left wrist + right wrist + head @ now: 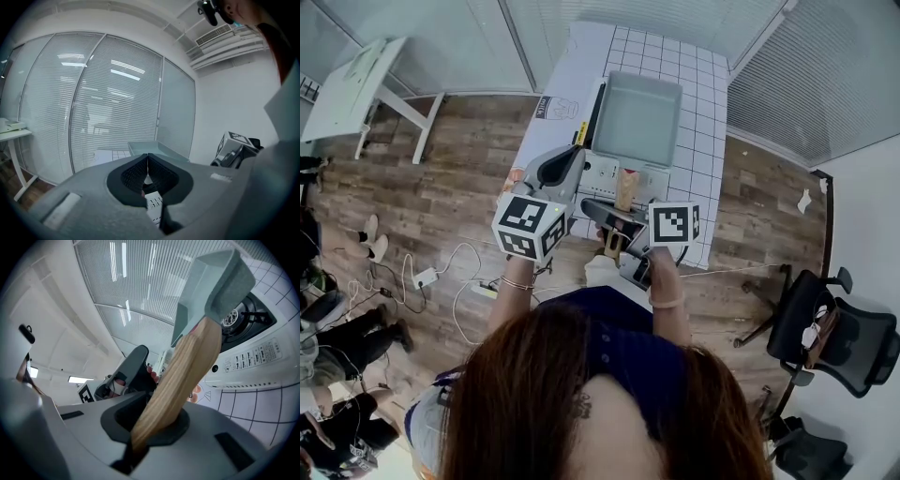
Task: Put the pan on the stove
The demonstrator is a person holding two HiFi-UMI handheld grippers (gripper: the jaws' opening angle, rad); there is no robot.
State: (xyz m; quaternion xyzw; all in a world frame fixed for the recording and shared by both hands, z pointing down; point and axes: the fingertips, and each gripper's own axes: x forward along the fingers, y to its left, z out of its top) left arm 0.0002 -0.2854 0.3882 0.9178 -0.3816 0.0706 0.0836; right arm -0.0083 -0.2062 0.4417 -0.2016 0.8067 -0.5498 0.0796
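Note:
A square grey-green pan (637, 117) hangs over the white stove (605, 173) on the grid-cloth table (703, 141); whether it touches the stove I cannot tell. Its wooden handle (624, 192) points toward me. My right gripper (617, 217) is shut on that handle. In the right gripper view the handle (183, 371) runs out of the right gripper (150, 420) to the tilted pan (211, 282), above a burner (243, 315). My left gripper (565, 161) hovers left of the stove. In its own view this gripper (147, 165) is shut, holding nothing, with the pan (154, 148) ahead.
A white desk (356, 84) stands at the far left. An office chair (834, 328) is at the right. Cables (441, 277) lie on the wooden floor left of me. Blinds and glass walls close off the back. People's legs show at the left edge.

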